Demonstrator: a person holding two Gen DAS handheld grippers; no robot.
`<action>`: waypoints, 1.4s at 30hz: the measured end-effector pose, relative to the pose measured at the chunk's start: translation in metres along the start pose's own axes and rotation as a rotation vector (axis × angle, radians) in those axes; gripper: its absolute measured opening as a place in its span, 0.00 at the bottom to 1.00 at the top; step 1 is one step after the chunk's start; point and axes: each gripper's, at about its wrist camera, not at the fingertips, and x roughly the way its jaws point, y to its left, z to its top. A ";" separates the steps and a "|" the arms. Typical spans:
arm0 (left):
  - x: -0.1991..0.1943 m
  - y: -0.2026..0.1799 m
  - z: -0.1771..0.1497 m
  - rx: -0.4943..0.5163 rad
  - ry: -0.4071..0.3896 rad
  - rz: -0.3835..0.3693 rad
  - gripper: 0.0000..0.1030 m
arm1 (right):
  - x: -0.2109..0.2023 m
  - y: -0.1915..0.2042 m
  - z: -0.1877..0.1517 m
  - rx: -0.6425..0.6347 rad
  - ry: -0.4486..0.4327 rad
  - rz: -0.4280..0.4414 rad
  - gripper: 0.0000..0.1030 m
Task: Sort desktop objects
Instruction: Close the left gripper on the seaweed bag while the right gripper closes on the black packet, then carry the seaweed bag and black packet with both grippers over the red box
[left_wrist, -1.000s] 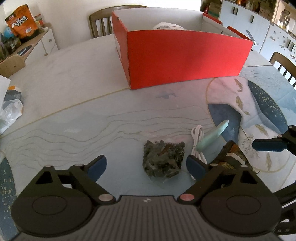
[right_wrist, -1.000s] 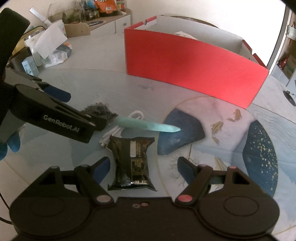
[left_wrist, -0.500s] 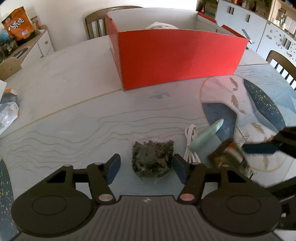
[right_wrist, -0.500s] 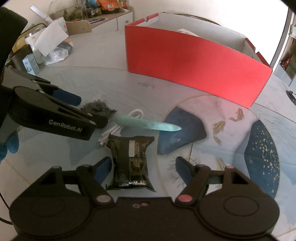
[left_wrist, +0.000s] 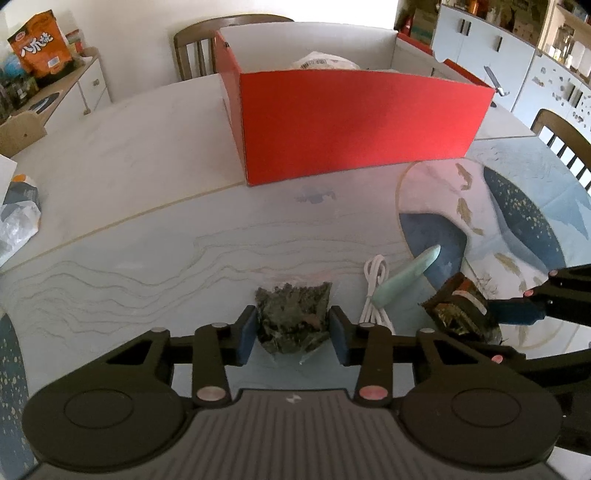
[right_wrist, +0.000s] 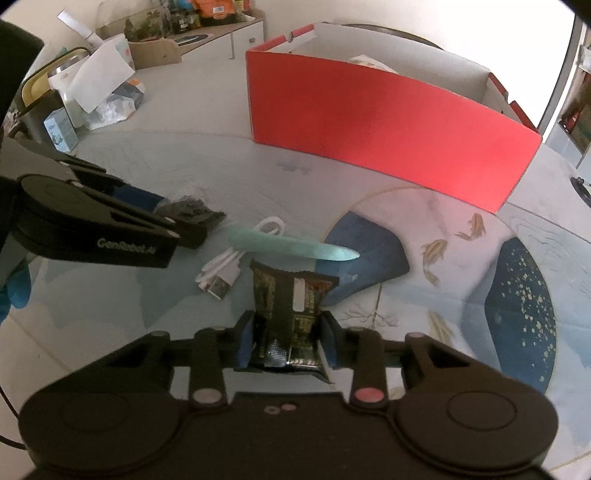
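Left gripper (left_wrist: 291, 334): jaws closing, a clear bag of dark dried bits (left_wrist: 293, 317) between the blue pads, which touch its sides. The bag lies on the table (left_wrist: 129, 229), straight ahead of the jaws and near.

Right gripper (right_wrist: 286, 341): jaws closing on a dark snack packet (right_wrist: 290, 314), pads pressed on both long edges at its near end. The packet's long axis runs near to far, in line with the fingers; its crimped far end points toward the box.

Between the two: a mint-green tapered stick (right_wrist: 291, 249), long axis left to right in the right view, thin tip pointing right onto a blue patch of the table print. Its thick end is near the left gripper, so that hand looks the closer. A coiled white cable (right_wrist: 236, 260) lies just beside the stick, on the near side.

Far: a red box (left_wrist: 354, 125), open top, long side facing both grippers, something white already inside. Judged target for both loads: a lift, then a carry straight away over its near wall.

Far left: cabinet with an orange bag (left_wrist: 38, 44).
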 end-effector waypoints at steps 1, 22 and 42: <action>-0.001 -0.001 0.001 0.002 -0.002 0.000 0.38 | -0.001 0.000 0.000 0.002 -0.001 0.002 0.33; -0.037 -0.014 0.009 -0.016 -0.047 -0.013 0.37 | -0.029 -0.016 0.006 0.039 -0.053 -0.017 0.32; -0.082 -0.037 0.021 -0.028 -0.080 -0.038 0.37 | -0.082 -0.029 0.016 0.035 -0.119 -0.037 0.32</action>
